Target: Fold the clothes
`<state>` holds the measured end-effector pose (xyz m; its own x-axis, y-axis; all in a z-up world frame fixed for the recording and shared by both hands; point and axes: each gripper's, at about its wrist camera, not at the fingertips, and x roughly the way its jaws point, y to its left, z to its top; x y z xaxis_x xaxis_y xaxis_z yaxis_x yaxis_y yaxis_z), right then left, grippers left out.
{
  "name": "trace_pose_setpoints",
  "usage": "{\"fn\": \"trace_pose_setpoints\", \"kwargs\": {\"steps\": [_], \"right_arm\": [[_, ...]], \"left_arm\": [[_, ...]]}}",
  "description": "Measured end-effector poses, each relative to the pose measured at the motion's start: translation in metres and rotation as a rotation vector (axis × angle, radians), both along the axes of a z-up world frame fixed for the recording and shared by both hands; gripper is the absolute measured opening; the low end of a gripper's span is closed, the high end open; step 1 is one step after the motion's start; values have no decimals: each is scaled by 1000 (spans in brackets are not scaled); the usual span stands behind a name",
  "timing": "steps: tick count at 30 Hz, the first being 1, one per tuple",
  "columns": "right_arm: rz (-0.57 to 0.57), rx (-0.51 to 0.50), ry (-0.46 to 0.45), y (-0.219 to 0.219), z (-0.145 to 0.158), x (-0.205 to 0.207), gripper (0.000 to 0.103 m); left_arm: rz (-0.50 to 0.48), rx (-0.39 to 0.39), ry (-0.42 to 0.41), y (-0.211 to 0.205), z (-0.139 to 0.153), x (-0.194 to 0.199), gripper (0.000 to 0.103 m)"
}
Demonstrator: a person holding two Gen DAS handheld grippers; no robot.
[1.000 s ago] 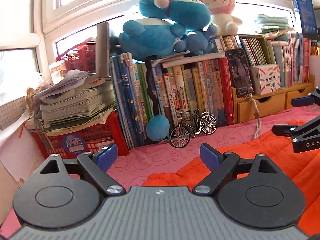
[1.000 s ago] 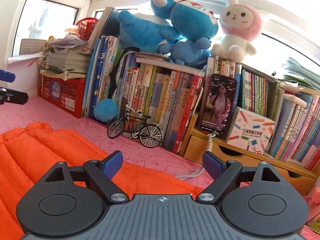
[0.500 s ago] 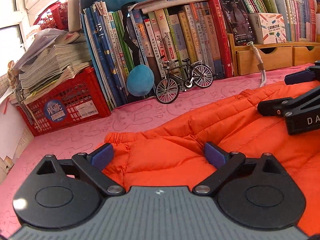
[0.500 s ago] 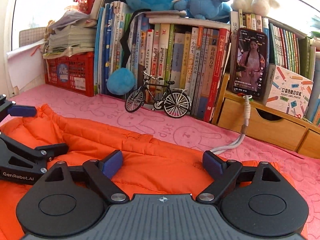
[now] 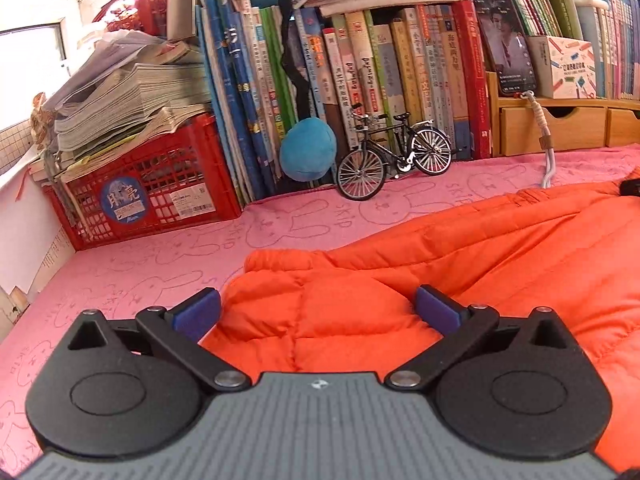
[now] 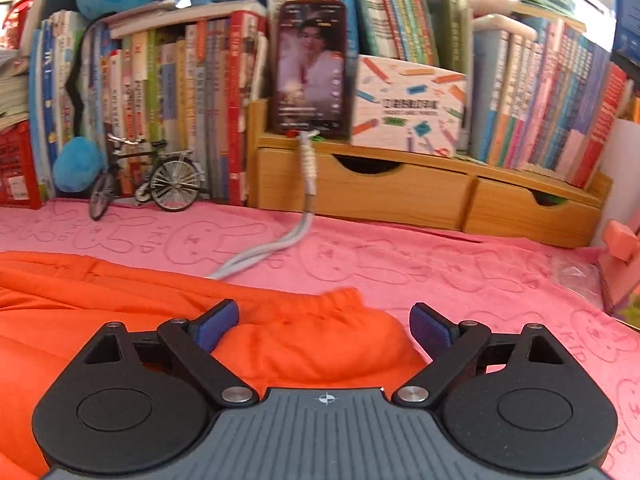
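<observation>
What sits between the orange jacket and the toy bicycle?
Only bare pink towel between orange jacket and toy bicycle, seen in the left wrist view.

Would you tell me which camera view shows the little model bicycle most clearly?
The left wrist view: the model bicycle stands sharp, whole and side-on against the books. The right wrist view shows it at the left edge, blurred and angled.

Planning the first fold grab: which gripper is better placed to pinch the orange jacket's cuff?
Left, narrowly. The left gripper is open with the orange puffer jacket sleeve end squarely between its fingers. The right gripper is also open over a cuff, but that cuff sits off toward its left finger.
</observation>
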<state>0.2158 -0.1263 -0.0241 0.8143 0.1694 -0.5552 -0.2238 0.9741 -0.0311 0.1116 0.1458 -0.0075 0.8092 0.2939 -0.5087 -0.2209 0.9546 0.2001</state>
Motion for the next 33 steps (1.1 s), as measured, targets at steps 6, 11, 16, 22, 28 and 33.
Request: {"fn": "trace_pose_setpoints", "kwargs": {"steps": [6,11,16,22,28,33], "right_arm": [[73,376,54,-108,16,-22,95],[94,440,198,-161,10,-41,96],[140,457,187,-169,0,-83,98],[125,107,-213,-110,34,-134,99],[110,-88,-523,-41,59,-163,103],[219,-88,-483,36,45,-140,103]], "left_arm": [[7,-210,-49,55,20,-57,98],[41,-382,-37,87,17,-97,98],[95,-370,-82,89,17,-133,98],[-203,75,-188,8,46,-150,100],[27,166,-247,-77,50,-79,99],[53,303,-153,-109,21,-23,97]]}}
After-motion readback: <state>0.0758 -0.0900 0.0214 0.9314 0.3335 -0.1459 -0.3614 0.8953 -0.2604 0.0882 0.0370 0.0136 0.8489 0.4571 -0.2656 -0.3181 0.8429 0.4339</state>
